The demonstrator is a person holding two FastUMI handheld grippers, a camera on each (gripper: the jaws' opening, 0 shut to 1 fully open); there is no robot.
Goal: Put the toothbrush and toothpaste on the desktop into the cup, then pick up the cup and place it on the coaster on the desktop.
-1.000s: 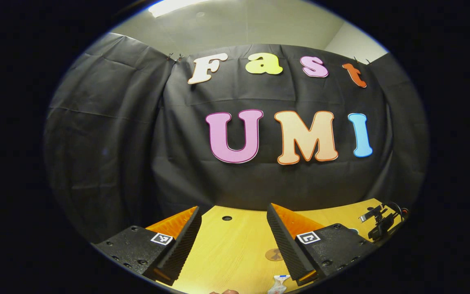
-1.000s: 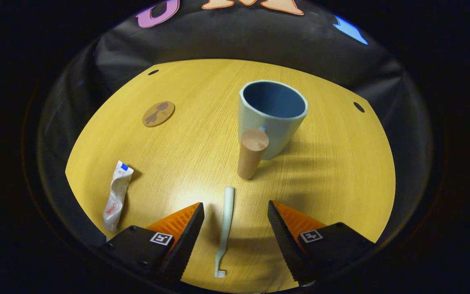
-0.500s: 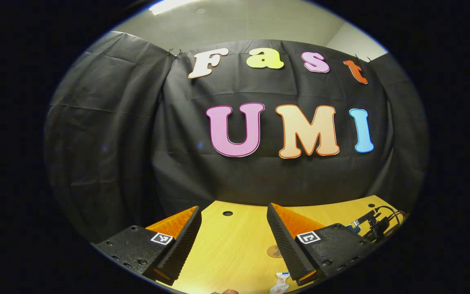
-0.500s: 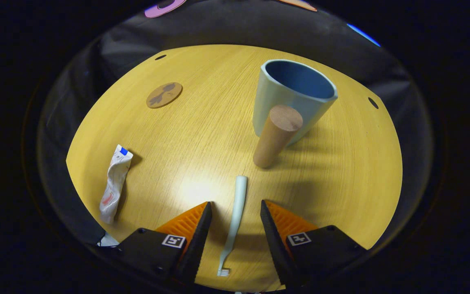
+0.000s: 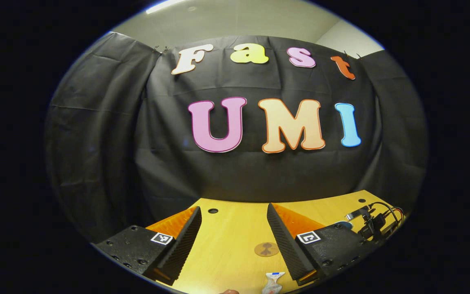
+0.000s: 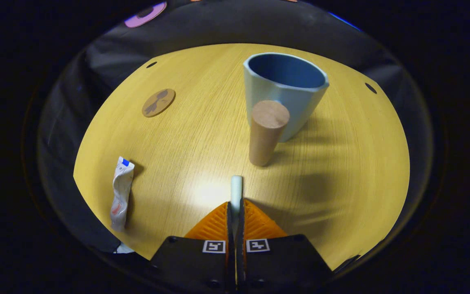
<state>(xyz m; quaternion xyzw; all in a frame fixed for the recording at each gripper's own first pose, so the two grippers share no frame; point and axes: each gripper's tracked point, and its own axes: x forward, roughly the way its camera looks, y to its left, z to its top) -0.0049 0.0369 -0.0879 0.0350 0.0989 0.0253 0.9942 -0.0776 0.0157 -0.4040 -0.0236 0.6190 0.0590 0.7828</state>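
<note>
- step in hand: the grasp on the toothbrush point(image 6: 236, 188). the right claw point(image 6: 235, 212) is pinched nearly closed with both fingers pressing the toothbrush handle, whose pale tip sticks out just ahead of the fingertips; i judge it still low over the worktop point(image 6: 202, 134), not yet carried.
- the cup point(image 6: 284, 96) stands upright ahead and slightly right of the right claw, mouth open; its wooden handle point(image 6: 265, 136) faces the claw, between it and the cup wall.
- the toothpaste point(image 6: 120, 194) lies flat well off to the left of the right claw; the coaster point(image 6: 158, 102) sits farther ahead on the left, bare.
- the left claw point(image 5: 233, 237) hangs wide open, holding nothing; the coaster point(image 5: 266, 249) is near its right finger and the toothpaste point(image 5: 272, 282) lower, close in.
- next move calls for lifting the toothbrush, clearing the wooden handle, and tipping it upright over the cup's mouth before letting go.
</note>
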